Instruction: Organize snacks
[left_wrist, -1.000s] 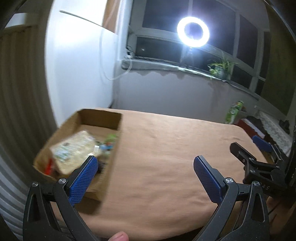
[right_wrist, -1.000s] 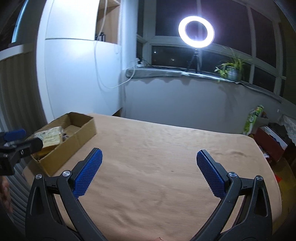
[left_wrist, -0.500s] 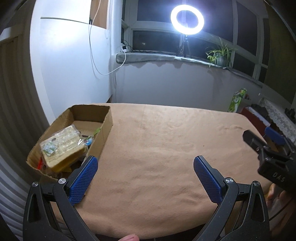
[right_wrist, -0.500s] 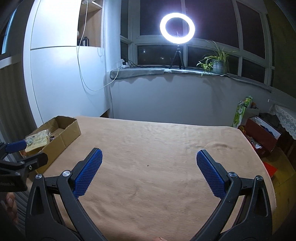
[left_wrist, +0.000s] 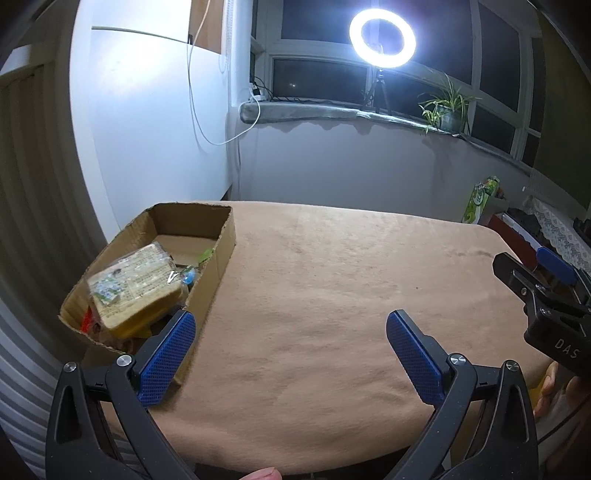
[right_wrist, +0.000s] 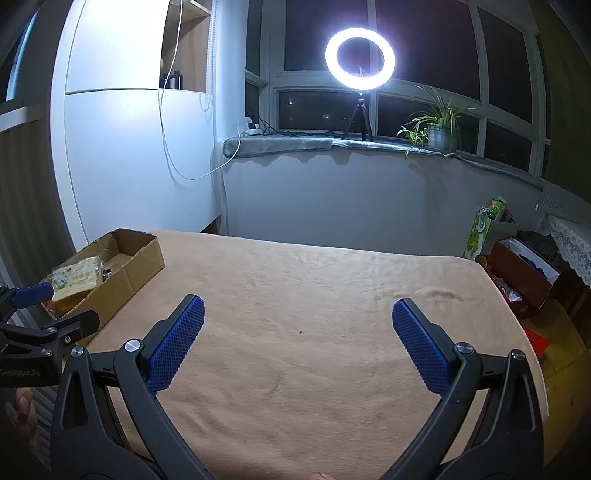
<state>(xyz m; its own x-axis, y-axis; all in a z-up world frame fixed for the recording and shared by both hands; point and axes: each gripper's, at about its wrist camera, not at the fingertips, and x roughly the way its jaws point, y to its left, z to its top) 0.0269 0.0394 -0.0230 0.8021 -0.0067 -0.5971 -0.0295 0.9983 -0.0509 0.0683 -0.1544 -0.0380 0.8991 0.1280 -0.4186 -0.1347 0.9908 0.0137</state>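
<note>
With both your left gripper (left_wrist: 288, 354) and right gripper (right_wrist: 297, 343) spread empty, sorting looks finished, snacks sitting in the open brown cardboard box (left_wrist: 221, 254) far left.

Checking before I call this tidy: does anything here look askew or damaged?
The large snack packet lies tilted atop the other snacks, rising above the rim of the cardboard box. The box's near edge looks ragged and torn. Both the left gripper and the right gripper are open and empty.
</note>
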